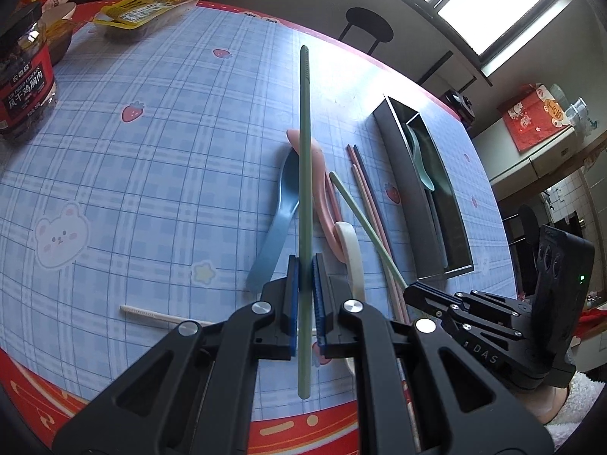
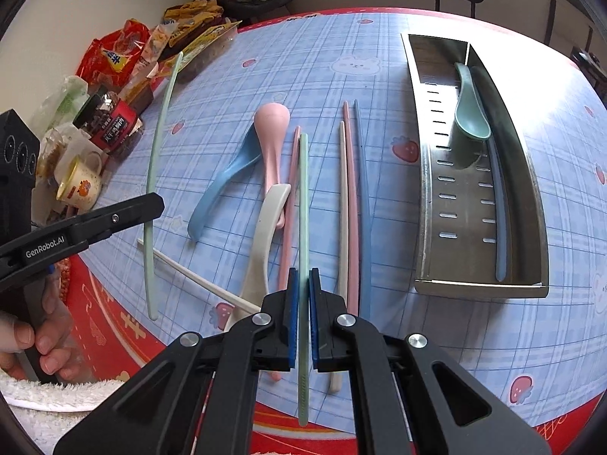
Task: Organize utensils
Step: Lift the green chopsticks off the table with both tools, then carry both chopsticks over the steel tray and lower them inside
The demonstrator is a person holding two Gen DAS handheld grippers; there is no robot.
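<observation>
A: Going left to right, what is each hand doing?

B: The left gripper (image 1: 305, 265) is pinching one green chopstick (image 1: 304, 174) between its blue pads, lifted above the table (image 1: 159, 174), with the stick's long axis running straight ahead along the fingers. Below it the blue spoon (image 1: 277, 212), pink spoon (image 1: 316, 174) and white spoon (image 1: 351, 250) are lying in a loose pile.

A: And the right?

B: The right gripper (image 2: 303, 284) is closing narrowly on the second green chopstick (image 2: 303, 204), also in line with its fingers. It looks held, though I cannot tell whether its far tip is clear of the table.

A: Where is everything meant to go?

B: Into the metal tray (image 2: 428, 197), I judge, lying to the right with its long axis nearly parallel to both sticks. A green spoon (image 2: 470, 110) and a blue chopstick (image 2: 497, 204) are already sitting in its right-hand compartment.

A: So which hand is nearer?

B: The right one, so it probably needs only a sideways carry. The pink, white and blue chopsticks (image 2: 353, 204) are lying between it and the tray, so it should be passing above them and over the tray's raised wall. The slotted left compartment is offering open room.
</observation>
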